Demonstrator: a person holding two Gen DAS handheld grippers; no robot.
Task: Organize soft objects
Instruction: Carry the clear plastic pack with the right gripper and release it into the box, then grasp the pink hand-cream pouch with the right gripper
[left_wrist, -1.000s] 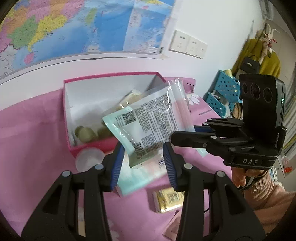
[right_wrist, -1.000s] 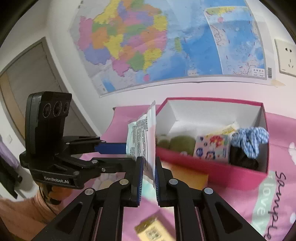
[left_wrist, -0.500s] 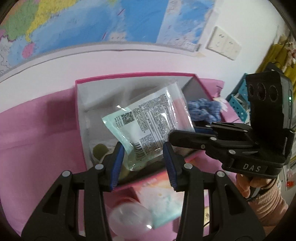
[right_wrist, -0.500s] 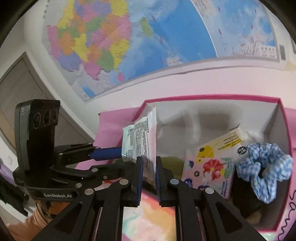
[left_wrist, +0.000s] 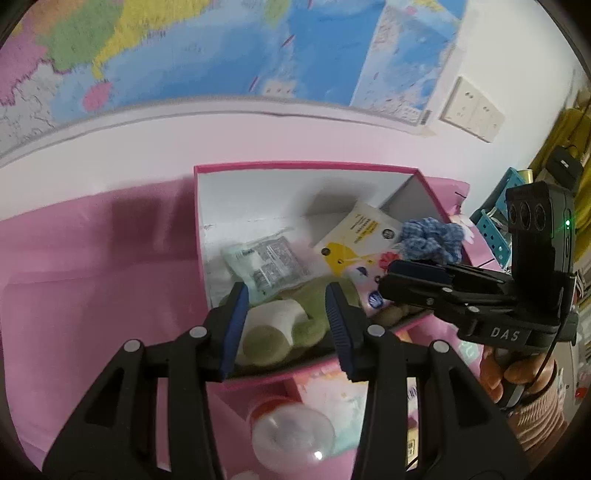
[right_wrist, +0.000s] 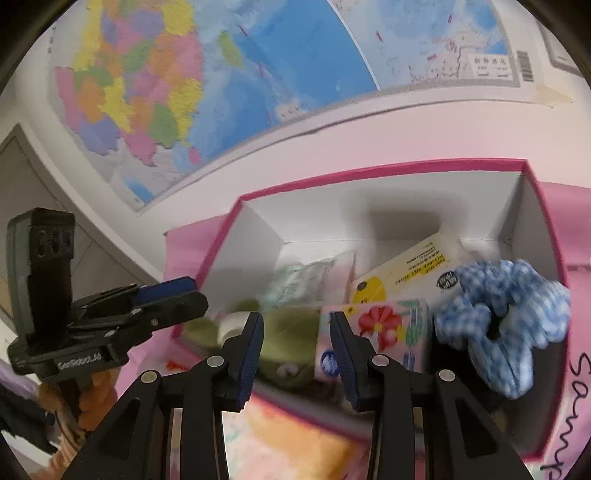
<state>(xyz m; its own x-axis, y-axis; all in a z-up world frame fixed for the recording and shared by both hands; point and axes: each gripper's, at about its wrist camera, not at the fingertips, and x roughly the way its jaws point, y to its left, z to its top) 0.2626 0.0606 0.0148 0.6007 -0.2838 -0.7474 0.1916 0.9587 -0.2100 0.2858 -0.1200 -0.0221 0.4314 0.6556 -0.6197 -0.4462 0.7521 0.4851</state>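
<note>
While hovering above the near wall of the pink box, held the left claw wide open, with nothing between its blue pads. Held the right claw likewise spread wide and empty, just to the right of the left claw and over the same near wall.

Located the clear packet inside the box, just ahead of the left claw's tips, lying tilted against the box's left inner wall and free of both claws. Noted, directly below the gap of the left claw, a green plush item with a white part, lying partly under the packet's near end.

Recorded, ahead and to the right of the left claw, a yellow wipes pack leaning toward the far wall. Placed a floral tissue pack directly behind the right finger of the right claw, and a blue checked scrunchie further to that claw's right, at the box's right end.

Observed, beneath the left claw and outside the box, a clear round-topped bottle on the pink cloth of the table. Showed beyond both claws a wall map behind the box.
</note>
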